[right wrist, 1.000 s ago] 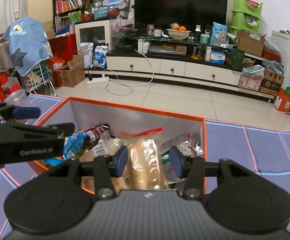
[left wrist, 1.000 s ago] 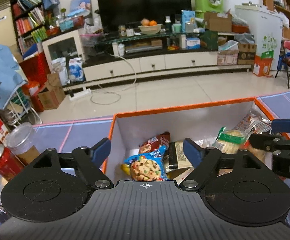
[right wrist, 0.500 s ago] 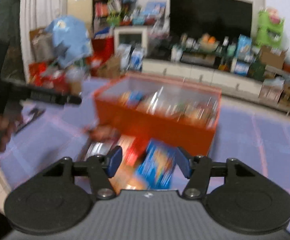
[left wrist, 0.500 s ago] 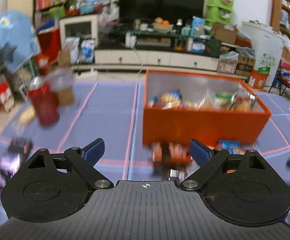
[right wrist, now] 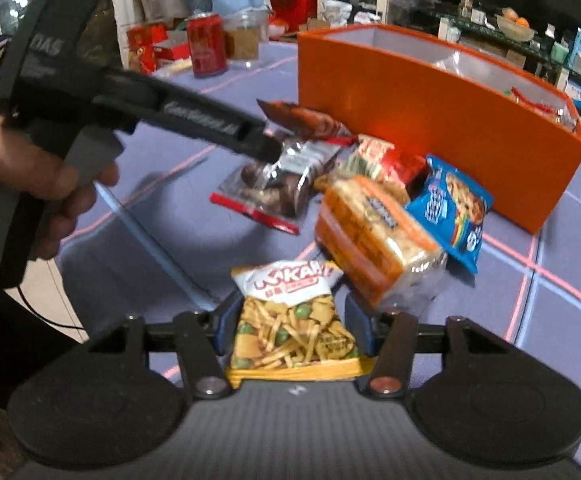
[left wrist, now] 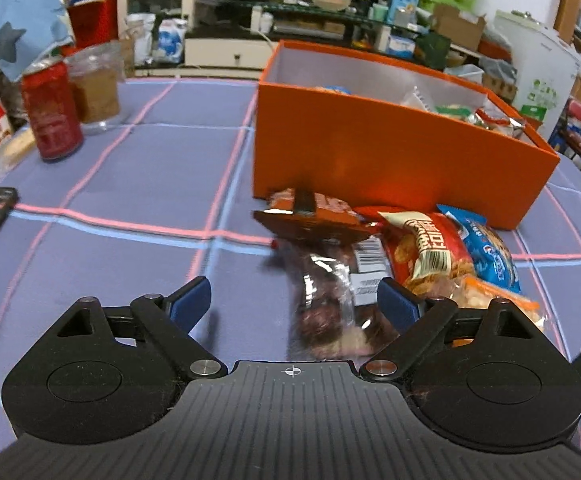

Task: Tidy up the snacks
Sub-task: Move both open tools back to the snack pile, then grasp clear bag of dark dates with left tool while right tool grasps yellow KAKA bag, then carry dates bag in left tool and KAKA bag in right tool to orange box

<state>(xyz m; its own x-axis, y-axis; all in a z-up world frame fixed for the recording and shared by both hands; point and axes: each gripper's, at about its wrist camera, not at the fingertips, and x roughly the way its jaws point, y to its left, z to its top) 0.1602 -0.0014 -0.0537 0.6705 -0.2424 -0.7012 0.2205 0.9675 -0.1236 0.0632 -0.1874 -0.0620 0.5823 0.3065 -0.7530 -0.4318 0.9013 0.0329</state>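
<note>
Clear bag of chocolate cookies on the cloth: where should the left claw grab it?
Take the clear cookie bag across its narrow width at the near end, coming from above. It lies flat and lengthwise toward the orange box, its left side clear; the open left claw already straddles it.

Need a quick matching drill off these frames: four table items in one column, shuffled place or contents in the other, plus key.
1. red can
2. orange box
3. blue cookie bag
4. clear bag

a. snacks inside, open top
b. beside a clear cup
c. dark round cookies inside
d. next to the bread loaf

Pairs: 1-b, 2-a, 3-d, 4-c
</note>
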